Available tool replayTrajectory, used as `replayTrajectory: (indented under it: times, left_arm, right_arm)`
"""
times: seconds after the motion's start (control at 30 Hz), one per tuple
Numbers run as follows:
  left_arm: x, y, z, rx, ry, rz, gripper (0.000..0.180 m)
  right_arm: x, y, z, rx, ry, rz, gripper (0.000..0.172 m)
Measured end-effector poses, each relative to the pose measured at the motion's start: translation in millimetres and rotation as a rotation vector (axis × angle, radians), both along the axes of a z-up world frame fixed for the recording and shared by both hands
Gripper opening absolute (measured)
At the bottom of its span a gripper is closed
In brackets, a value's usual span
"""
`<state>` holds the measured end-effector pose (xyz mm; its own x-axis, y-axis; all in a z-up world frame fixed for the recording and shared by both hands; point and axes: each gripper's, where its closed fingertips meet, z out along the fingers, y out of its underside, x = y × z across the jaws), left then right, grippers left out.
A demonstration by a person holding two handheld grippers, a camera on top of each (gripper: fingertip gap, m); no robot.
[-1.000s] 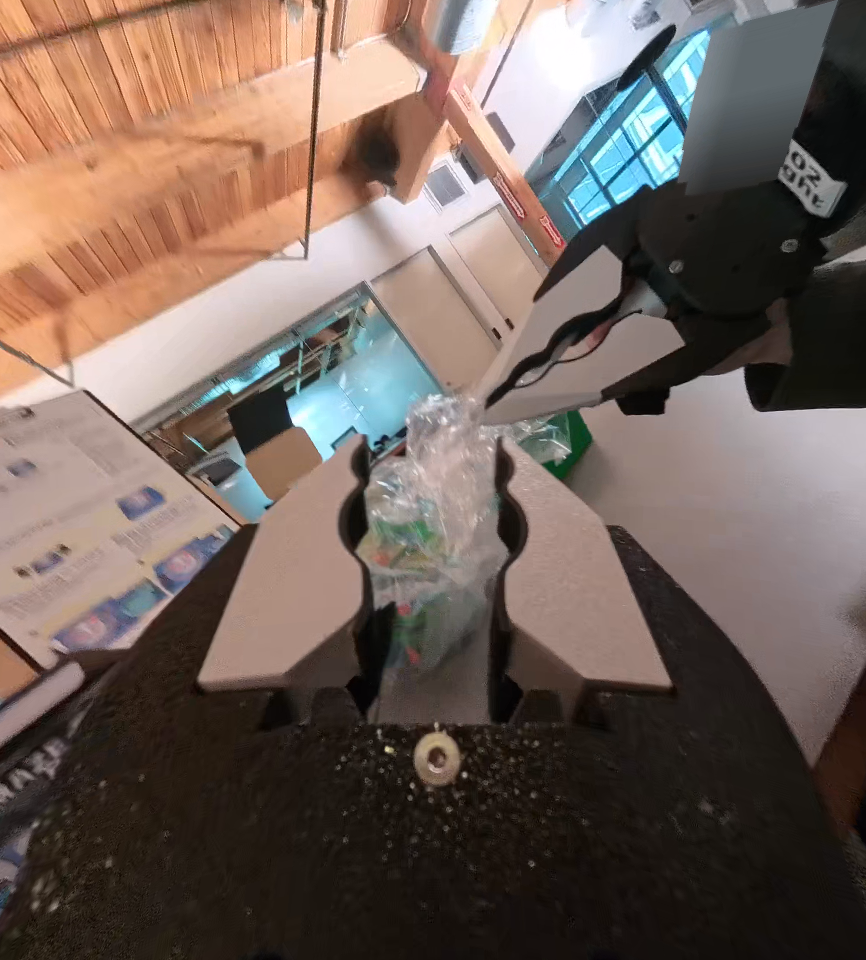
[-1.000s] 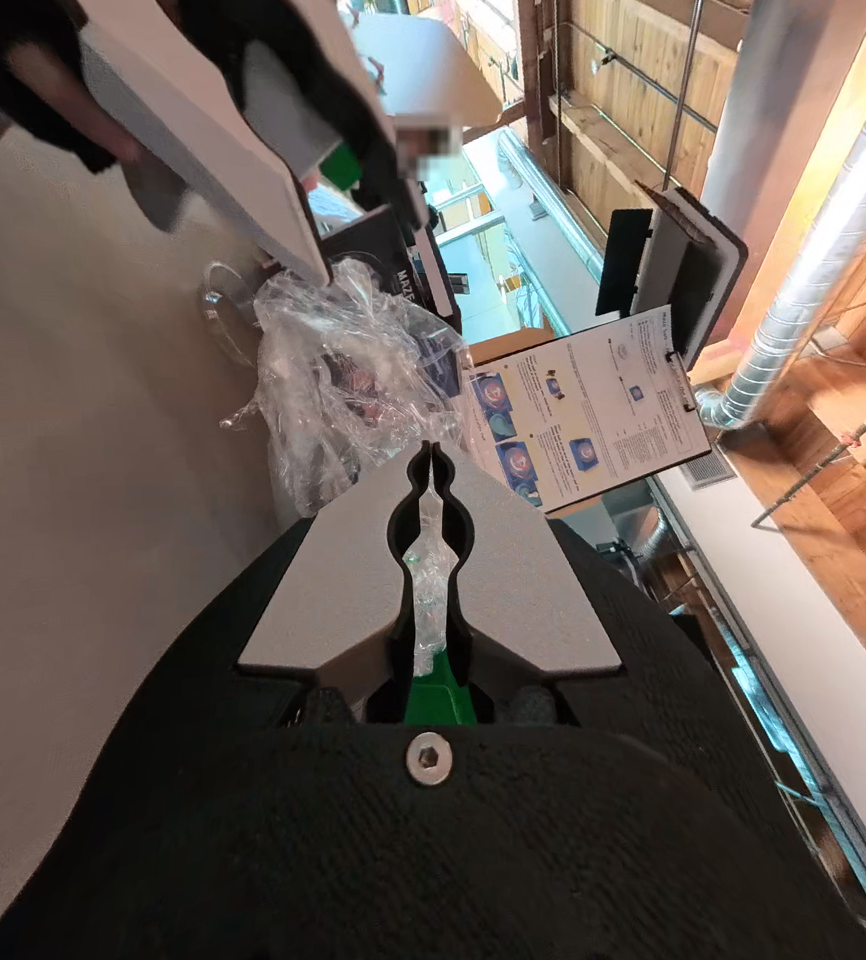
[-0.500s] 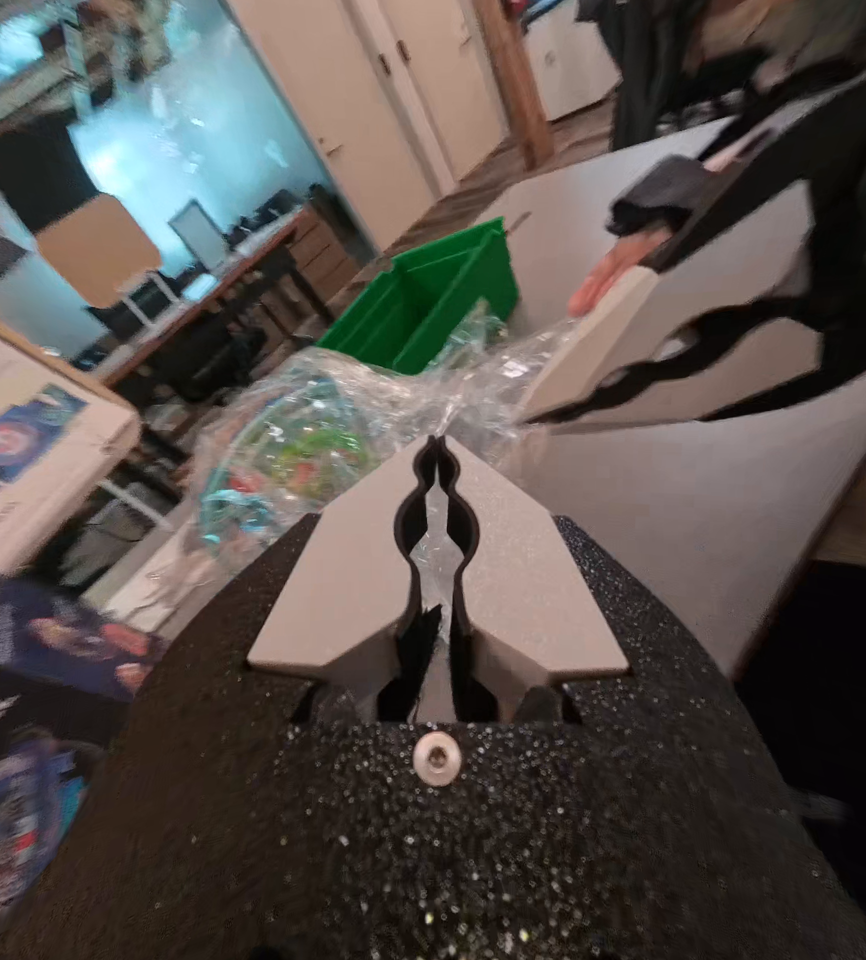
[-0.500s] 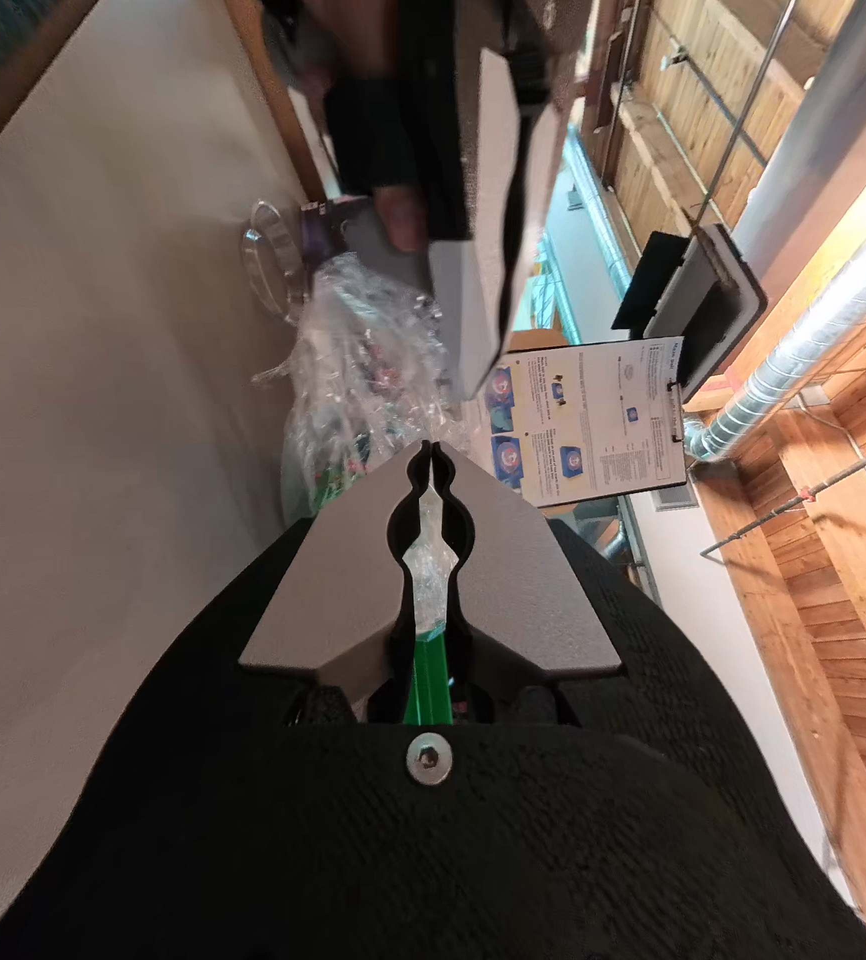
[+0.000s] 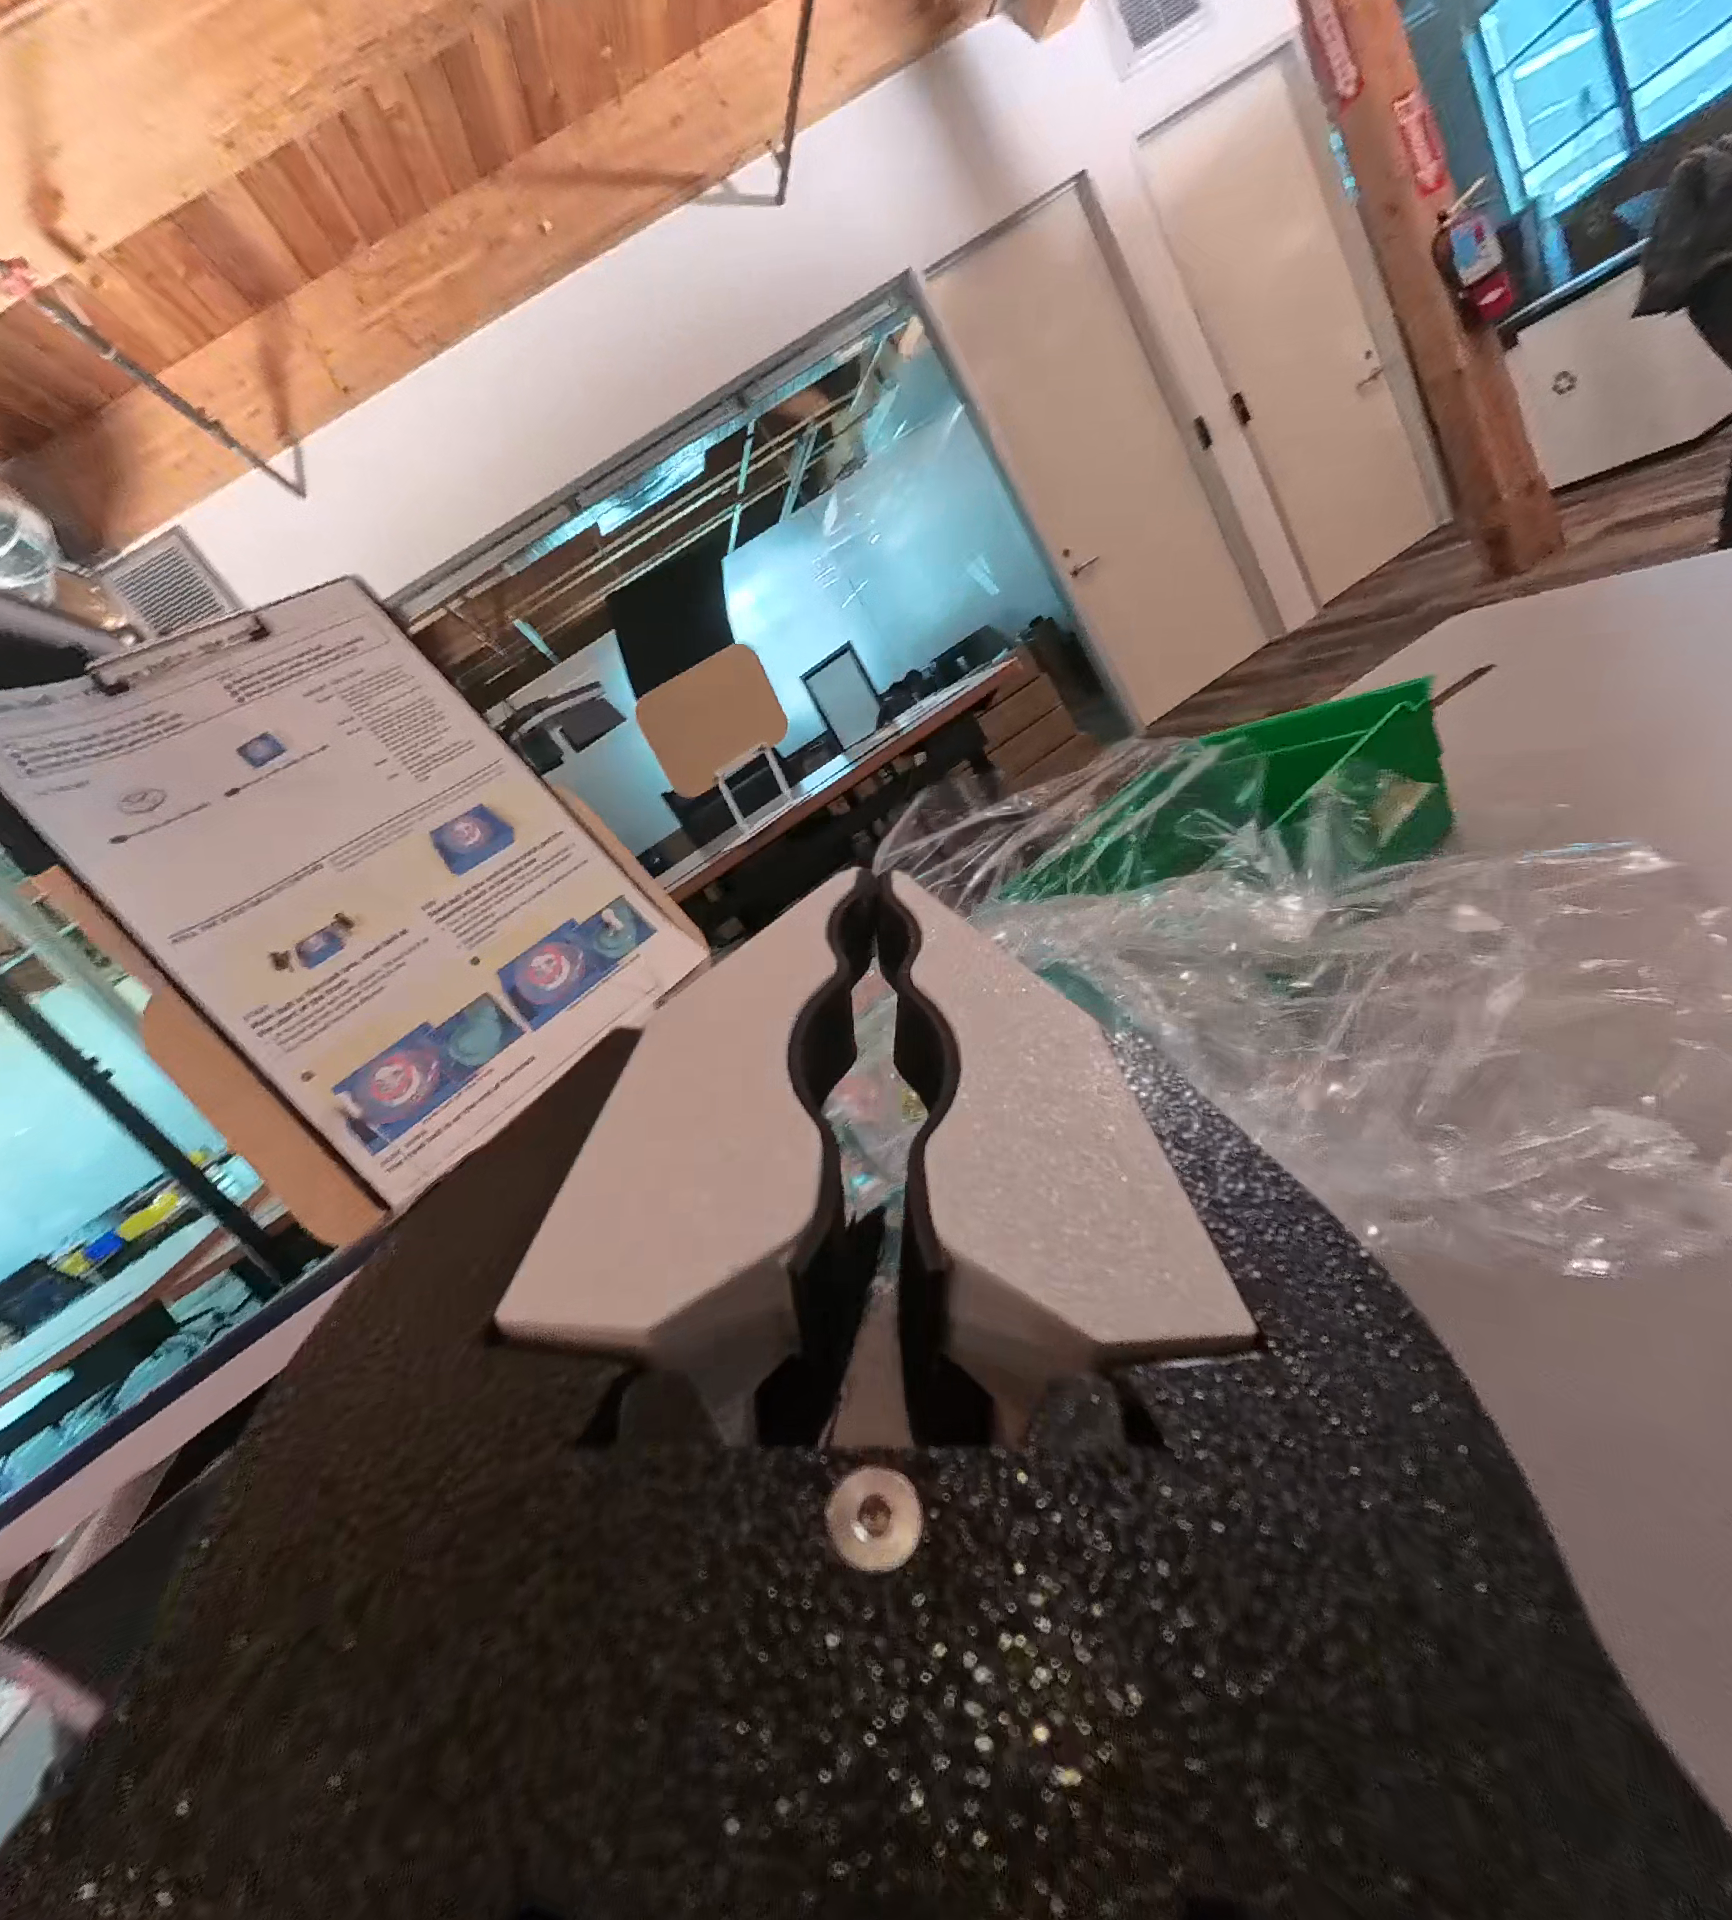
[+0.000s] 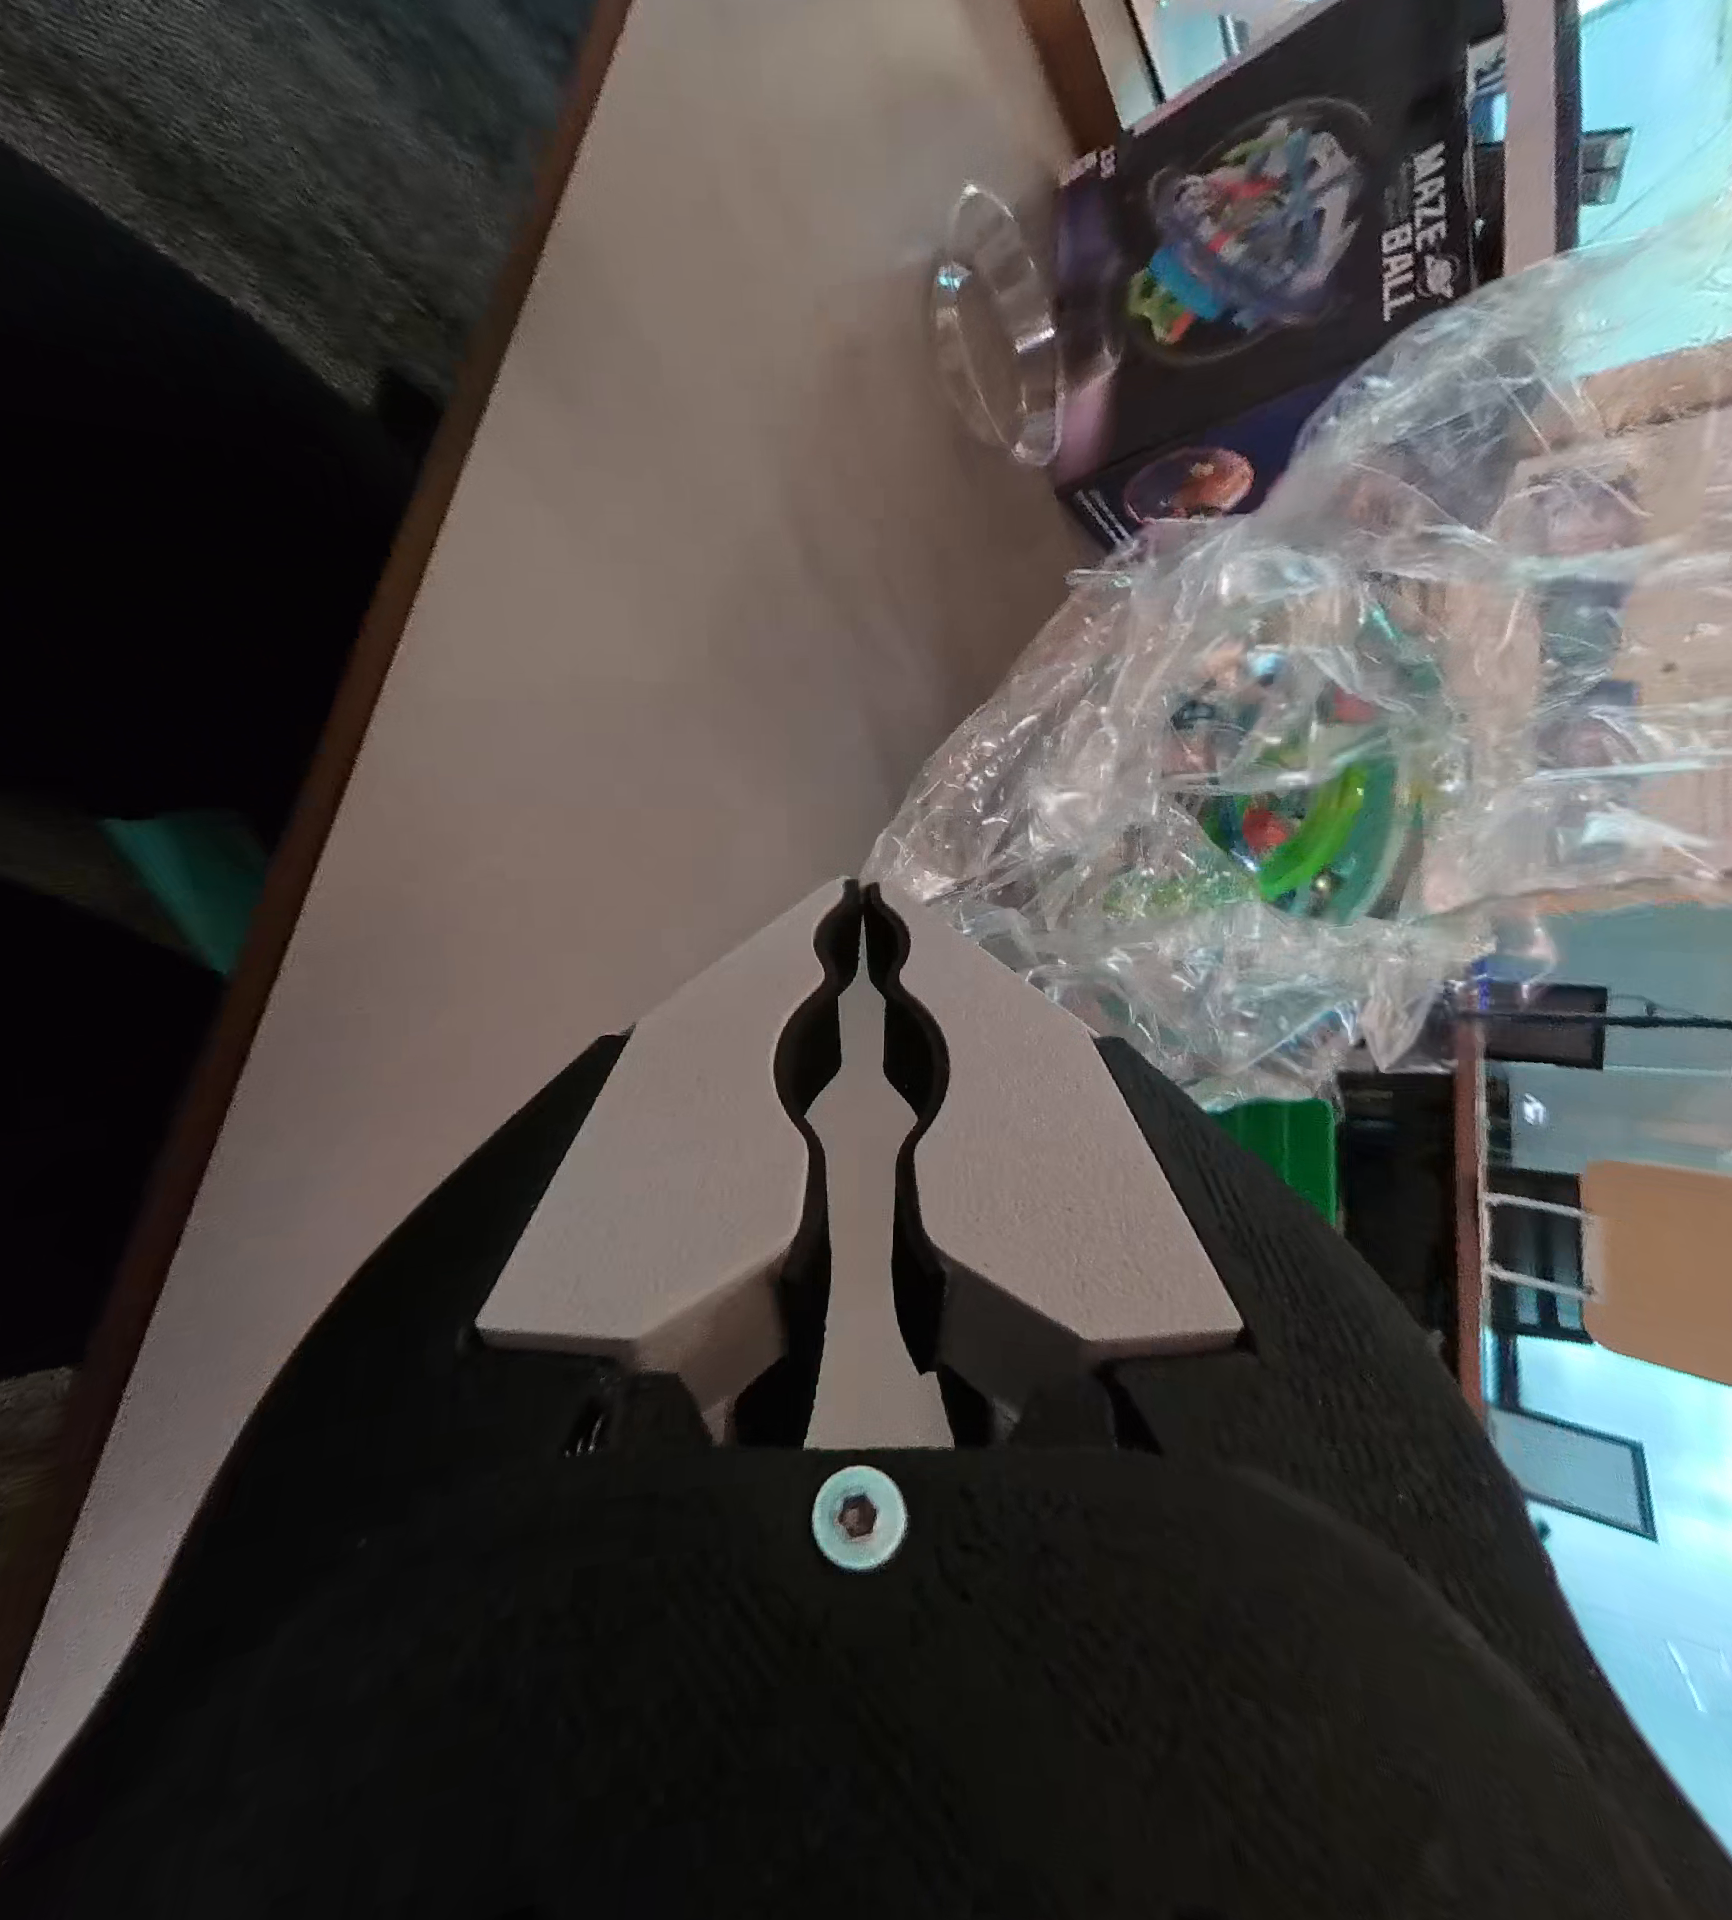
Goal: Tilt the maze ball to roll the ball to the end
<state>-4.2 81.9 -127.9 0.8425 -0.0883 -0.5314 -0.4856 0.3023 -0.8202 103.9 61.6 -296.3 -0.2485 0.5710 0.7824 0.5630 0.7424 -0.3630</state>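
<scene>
The maze ball (image 6: 1309,790), clear with green and red tracks inside, sits in a crumpled clear plastic bag (image 6: 1205,831). In the left wrist view the bag (image 5: 1413,1039) stretches away to the right. My left gripper (image 5: 877,878) is shut on a fold of the film that comes out at its fingertips. Bits of the ball's colours show low between its fingers (image 5: 877,1122). My right gripper (image 6: 862,891) is shut, and the bag narrows to a corner pinched at its very tips. Only bare table shows deeper between its fingers.
The pale table (image 6: 685,623) has a dark wooden edge on the left. A dark game box (image 6: 1309,239) and a clear plastic stand (image 6: 997,322) are at its far end. A green bin (image 5: 1309,769) is behind the bag and a clipboard sheet (image 5: 322,883) at left. There is about 20 cm between the tips of the two grippers.
Both grippers swung sharply. My left gripper went from a wide hold on the bundle to a tight pinch on film. The film that filled my right gripper's jaws has slid out to the tips.
</scene>
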Motion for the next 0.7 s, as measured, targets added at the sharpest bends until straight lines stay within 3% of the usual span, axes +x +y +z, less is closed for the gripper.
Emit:
replayTrajectory:
  times: [0.1,0.17,0.23,0.3,0.4,0.6,0.7]
  left_arm:
    - [23.3,2.5,-0.2,-0.003,0.027,-0.07,0.0]
    - [36.8,1.3,2.8,0.011,0.047,-0.107,0.0]
    - [47.5,-1.8,6.6,0.021,0.047,-0.148,0.0]
    - [57.4,-3.8,9.5,0.018,0.026,-0.199,0.0]
    - [78.1,-3.5,11.2,0.007,-0.006,-0.281,0.0]
    - [102.7,-5.1,16.2,0.011,0.005,-0.335,0.0]
    - [119.4,-11.6,15.4,-0.013,-0.027,-0.408,0.0]
  right_arm:
    - [5.9,-3.4,2.0,-0.038,0.021,-0.011,0.01]
    - [12.4,-18.2,13.9,-0.18,0.078,0.033,0.02]
    - [21.3,-29.6,43.2,-0.334,0.211,0.077,0.027]
    - [27.4,-32.1,92.3,-0.406,0.469,0.099,0.038]
    - [31.4,-22.3,143.0,-0.345,0.769,0.003,0.027]
    - [2.9,0.5,118.4,-0.351,0.719,-0.146,0.03]
    - [-4.6,16.6,98.8,-0.448,0.682,-0.191,0.047]
